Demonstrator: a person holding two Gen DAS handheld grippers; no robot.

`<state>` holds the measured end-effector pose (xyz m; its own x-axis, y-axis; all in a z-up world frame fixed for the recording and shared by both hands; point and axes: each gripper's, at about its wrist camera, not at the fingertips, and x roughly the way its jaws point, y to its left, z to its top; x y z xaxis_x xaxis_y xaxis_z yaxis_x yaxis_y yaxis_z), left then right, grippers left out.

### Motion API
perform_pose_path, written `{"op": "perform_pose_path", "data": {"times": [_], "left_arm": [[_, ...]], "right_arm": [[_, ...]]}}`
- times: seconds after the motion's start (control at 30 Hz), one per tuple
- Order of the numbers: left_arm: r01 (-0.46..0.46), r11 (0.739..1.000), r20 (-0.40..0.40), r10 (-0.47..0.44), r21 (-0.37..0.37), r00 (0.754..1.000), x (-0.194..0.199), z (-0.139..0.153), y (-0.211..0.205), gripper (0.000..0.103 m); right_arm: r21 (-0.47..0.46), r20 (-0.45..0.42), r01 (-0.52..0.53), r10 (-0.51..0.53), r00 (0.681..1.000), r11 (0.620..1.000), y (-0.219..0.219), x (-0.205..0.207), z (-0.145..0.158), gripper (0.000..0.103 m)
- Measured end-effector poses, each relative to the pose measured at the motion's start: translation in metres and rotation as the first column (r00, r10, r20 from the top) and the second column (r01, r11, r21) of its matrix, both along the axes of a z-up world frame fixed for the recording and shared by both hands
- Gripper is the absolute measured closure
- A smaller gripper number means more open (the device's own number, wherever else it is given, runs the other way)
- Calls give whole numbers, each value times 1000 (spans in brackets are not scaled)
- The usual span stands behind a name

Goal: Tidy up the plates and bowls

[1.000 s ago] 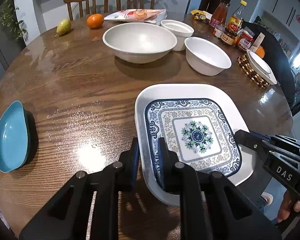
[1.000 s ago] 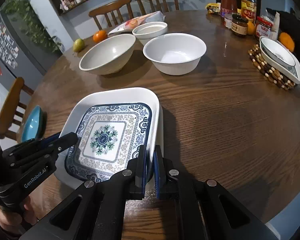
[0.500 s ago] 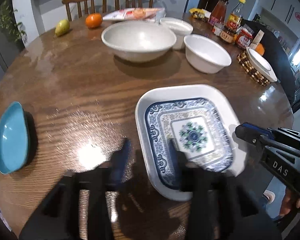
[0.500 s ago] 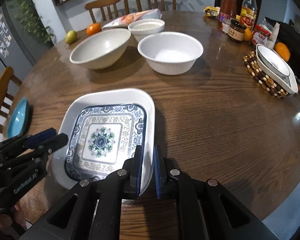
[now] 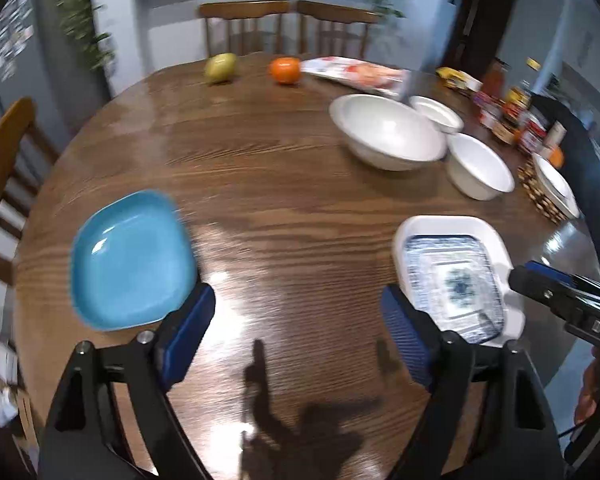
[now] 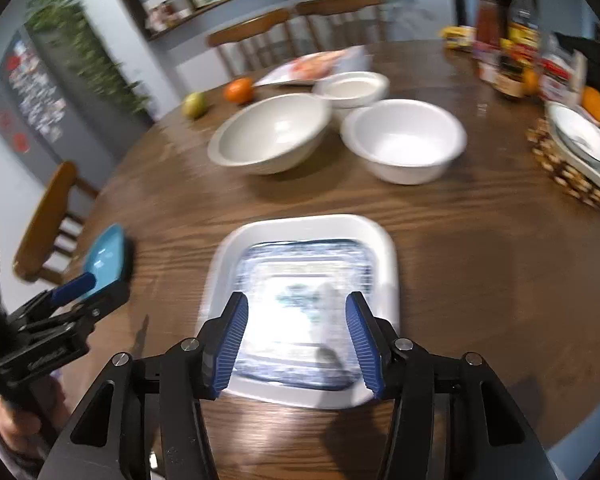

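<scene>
A blue-patterned square plate (image 6: 300,304) lies inside a larger white square plate (image 6: 312,226) on the wooden table; both show in the left wrist view (image 5: 456,280). My right gripper (image 6: 298,340) is open and empty, hovering over the near edge of the stack. My left gripper (image 5: 296,332) is wide open and empty above bare table, between the stack and a blue square plate (image 5: 130,260), which also shows in the right wrist view (image 6: 106,256). Three white bowls stand further back: large (image 6: 270,138), medium (image 6: 404,140), small (image 6: 350,86).
A pear (image 5: 219,67), an orange (image 5: 285,70) and a snack packet (image 5: 356,74) lie at the far side. Bottles and jars (image 6: 504,52) and a white dish on a beaded mat (image 6: 580,148) stand at the right. Chairs surround the table.
Both grippers let go of the plate stack and opened wide. The left gripper swung left toward the blue plate. The right gripper pulled back and centred over the stack.
</scene>
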<state>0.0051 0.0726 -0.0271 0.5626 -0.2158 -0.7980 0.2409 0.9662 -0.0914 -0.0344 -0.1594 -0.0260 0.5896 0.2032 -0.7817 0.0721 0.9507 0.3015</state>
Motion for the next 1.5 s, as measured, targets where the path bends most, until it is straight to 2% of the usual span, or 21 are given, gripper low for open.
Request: {"op": "perform_pose_path", "data": {"times": [0.17, 0.3, 0.4, 0.5, 0.6, 0.7, 0.83, 1.07, 1.17, 1.27, 1.5], "left_arm": [[-148, 989, -14, 148, -16, 989, -1, -1, 57, 9], [-274, 962, -15, 274, -11, 962, -1, -1, 101, 2], [-353, 936, -14, 353, -11, 936, -2, -2, 128, 2], [-392, 920, -23, 392, -10, 920, -1, -5, 144, 1], [-403, 915, -47, 402, -12, 914, 4, -12, 153, 1], [-411, 912, -53, 410, 3, 910, 8, -17, 162, 1], [-419, 908, -48, 419, 5, 907, 13, -21, 170, 1], [-415, 909, -86, 411, -34, 908, 26, -33, 179, 1], [-404, 913, -92, 398, -52, 913, 28, -35, 179, 2], [-391, 918, -89, 386, -57, 918, 31, -36, 178, 4], [-372, 924, -114, 362, -92, 925, 40, -41, 176, 39]], "right_arm": [[35, -2, -149, 149, 989, 988, 43, 13, 1, 45], [69, -25, -234, 237, 971, 970, 76, 28, -4, 45], [92, -52, -295, 300, 952, 951, 102, 40, -11, 44], [94, -66, -339, 346, 936, 936, 127, 50, -15, 44], [99, -69, -364, 371, 926, 926, 146, 61, -18, 43], [80, -57, -386, 391, 919, 919, 163, 75, -18, 43], [103, -51, -388, 395, 917, 916, 178, 96, -22, 43], [101, -43, -401, 407, 913, 910, 202, 121, -27, 43], [68, -50, -390, 394, 918, 918, 212, 129, -29, 43], [44, -48, -388, 390, 919, 920, 218, 134, -30, 44], [28, -69, -415, 416, 907, 909, 231, 147, -37, 68]]}}
